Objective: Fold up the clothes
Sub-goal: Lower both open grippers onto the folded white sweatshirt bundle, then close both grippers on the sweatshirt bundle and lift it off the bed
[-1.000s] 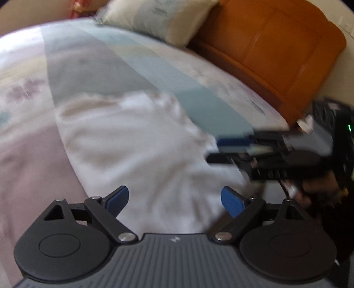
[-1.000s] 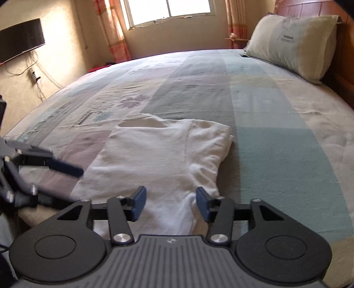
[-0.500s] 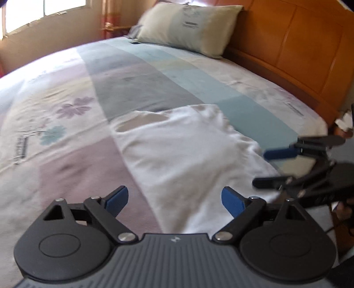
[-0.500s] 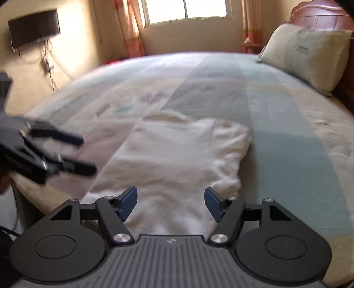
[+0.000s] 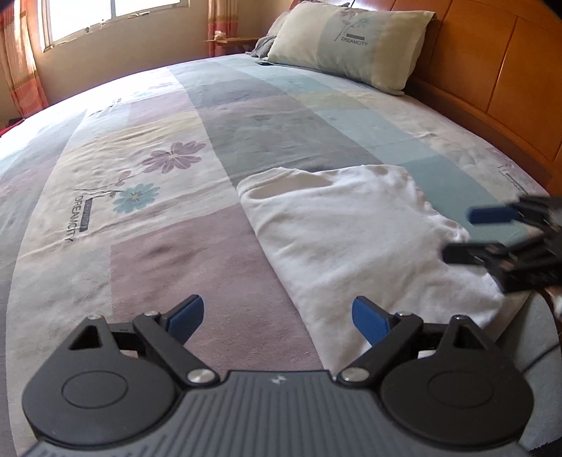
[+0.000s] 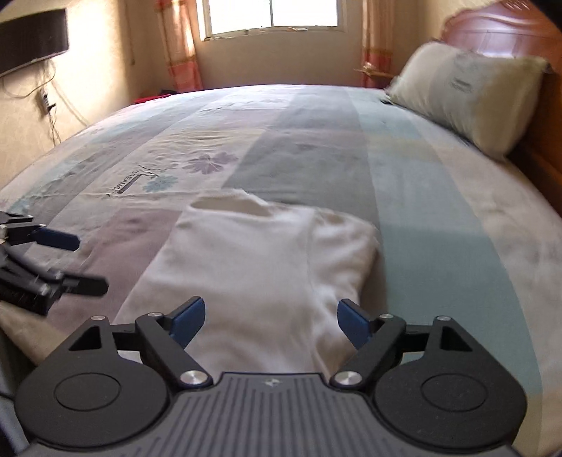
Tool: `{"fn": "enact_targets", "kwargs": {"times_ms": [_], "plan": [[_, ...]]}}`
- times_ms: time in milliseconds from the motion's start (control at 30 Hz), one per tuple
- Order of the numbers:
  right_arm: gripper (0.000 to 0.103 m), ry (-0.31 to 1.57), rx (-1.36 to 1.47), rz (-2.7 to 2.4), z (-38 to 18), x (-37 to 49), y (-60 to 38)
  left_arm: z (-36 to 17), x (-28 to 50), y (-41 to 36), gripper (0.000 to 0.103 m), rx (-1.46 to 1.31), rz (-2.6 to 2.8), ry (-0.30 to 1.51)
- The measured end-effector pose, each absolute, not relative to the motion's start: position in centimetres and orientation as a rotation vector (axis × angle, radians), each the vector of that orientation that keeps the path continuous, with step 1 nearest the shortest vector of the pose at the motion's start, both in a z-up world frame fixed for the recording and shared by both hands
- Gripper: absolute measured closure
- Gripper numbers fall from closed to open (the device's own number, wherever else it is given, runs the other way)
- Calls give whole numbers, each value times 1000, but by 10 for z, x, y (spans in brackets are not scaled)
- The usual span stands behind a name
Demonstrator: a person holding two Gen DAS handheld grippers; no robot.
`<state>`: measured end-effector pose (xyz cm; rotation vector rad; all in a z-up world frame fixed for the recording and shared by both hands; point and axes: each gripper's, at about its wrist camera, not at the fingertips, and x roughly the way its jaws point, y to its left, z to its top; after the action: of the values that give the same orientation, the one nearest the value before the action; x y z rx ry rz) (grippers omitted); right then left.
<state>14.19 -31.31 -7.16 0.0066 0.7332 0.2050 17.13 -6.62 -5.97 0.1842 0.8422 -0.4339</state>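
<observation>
A white garment (image 5: 354, 242) lies folded lengthwise on the bed near its front edge, neck opening at the far end; it also shows in the right wrist view (image 6: 256, 270). My left gripper (image 5: 279, 318) is open and empty, just left of the garment's near end. My right gripper (image 6: 268, 321) is open and empty, above the garment's near end. The right gripper shows blurred at the right of the left wrist view (image 5: 491, 235). The left gripper shows at the left of the right wrist view (image 6: 49, 260).
The patchwork bedspread (image 5: 168, 218) covers the whole bed. A pillow (image 5: 347, 42) leans on the wooden headboard (image 5: 498, 77) at the far right. A window (image 6: 270, 14) with curtains is behind, and a wall television (image 6: 31, 38) at the left.
Both grippers have pulled back from the garment and swung to face along the bed. The right gripper's jaws have opened wider. The garment lies as before.
</observation>
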Motion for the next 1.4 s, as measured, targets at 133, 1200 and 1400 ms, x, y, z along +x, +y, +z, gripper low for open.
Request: {"fn": "enact_targets", "kwargs": {"times_ms": [133, 1200, 1400], "plan": [[17, 801, 26, 182, -91, 180, -306, -66, 176, -59, 12, 173, -395, 876], [0, 762, 189, 224, -92, 161, -326, -69, 278, -133, 11, -105, -556, 927], [0, 769, 468, 217, -93, 149, -373, -82, 263, -83, 6, -293, -550, 943]]}}
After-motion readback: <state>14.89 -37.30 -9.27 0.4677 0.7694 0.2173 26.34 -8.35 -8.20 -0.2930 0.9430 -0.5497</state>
